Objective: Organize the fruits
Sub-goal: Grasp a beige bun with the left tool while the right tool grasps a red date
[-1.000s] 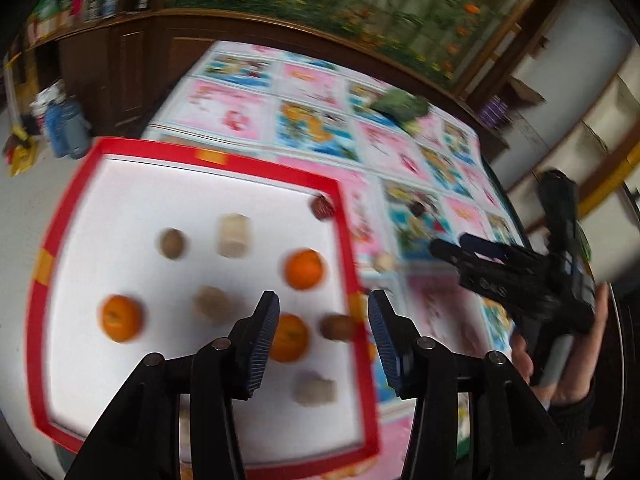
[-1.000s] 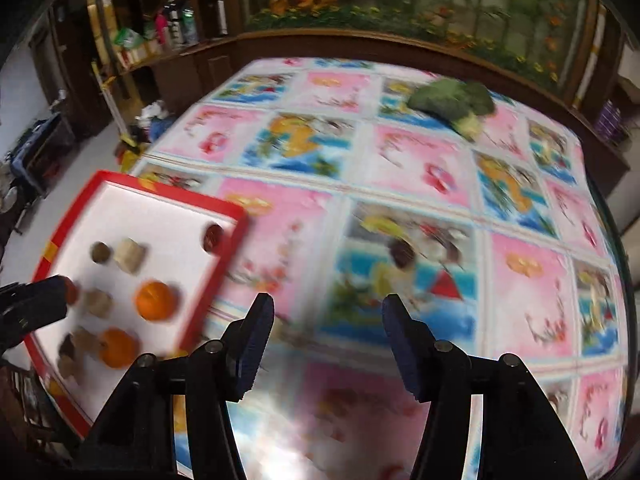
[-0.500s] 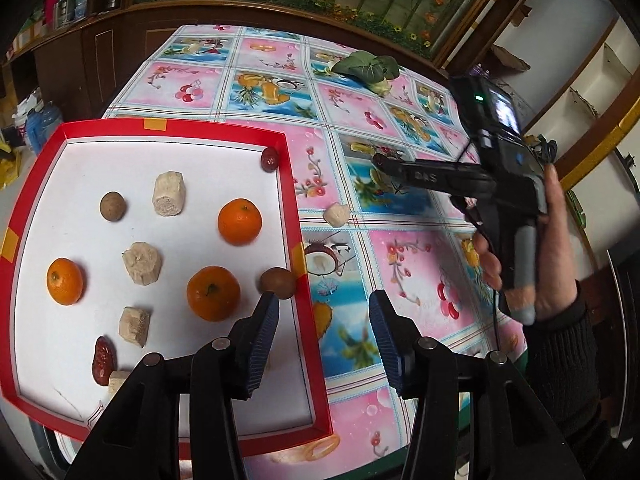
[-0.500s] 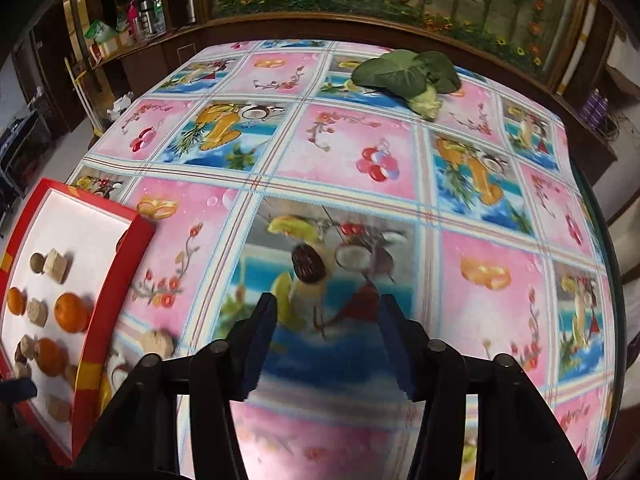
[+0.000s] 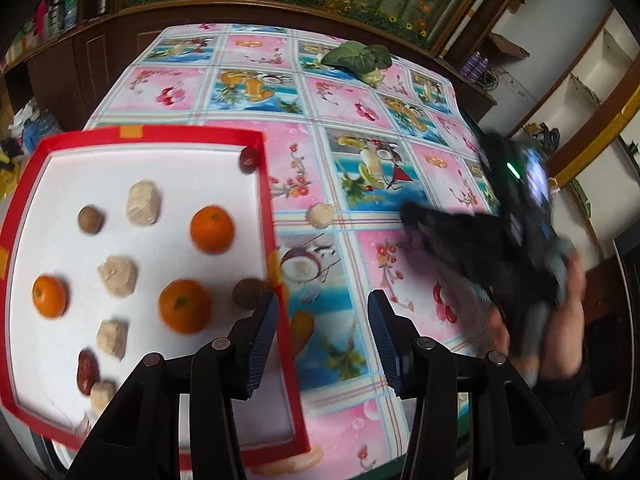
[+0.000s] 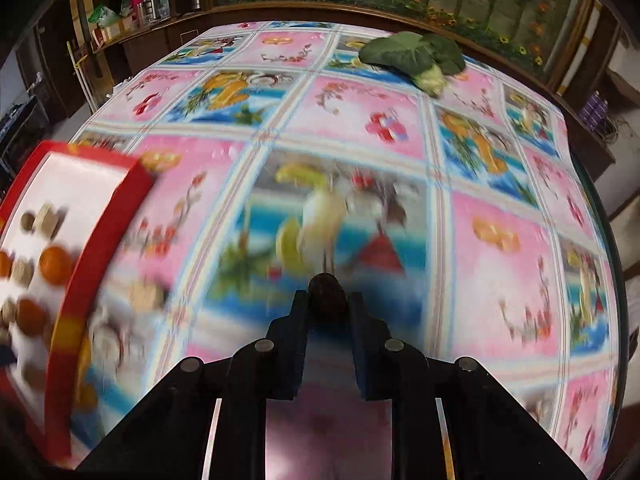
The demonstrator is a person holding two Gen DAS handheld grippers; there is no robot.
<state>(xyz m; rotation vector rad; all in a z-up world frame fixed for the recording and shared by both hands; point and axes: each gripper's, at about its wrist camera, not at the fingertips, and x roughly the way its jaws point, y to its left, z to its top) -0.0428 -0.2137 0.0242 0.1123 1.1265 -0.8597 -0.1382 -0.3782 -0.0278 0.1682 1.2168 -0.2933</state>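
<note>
A red-rimmed white tray [image 5: 267,200] lies at the table's left, holding three oranges [image 5: 212,229], several pale chunks [image 5: 143,203], brown round fruits [image 5: 91,219] and red dates [image 5: 249,159]. A pale chunk [image 5: 321,216] lies on the tablecloth just right of the tray. My left gripper [image 5: 322,334] is open and empty above the tray's right rim. My right gripper [image 6: 327,300] is shut on a dark brown fruit [image 6: 326,289] above the cloth; it shows blurred in the left wrist view [image 5: 420,216]. The tray also shows in the right wrist view [image 6: 100,232].
A leafy green vegetable [image 5: 356,58] lies at the table's far side, also in the right wrist view [image 6: 416,56]. The table carries a pink and blue fruit-print cloth [image 6: 400,128]. Wooden cabinets stand behind, and the table edge runs along the right.
My right gripper has closed on the dark fruit that lay on the cloth and lifted it, moving toward the tray. My left gripper has barely moved.
</note>
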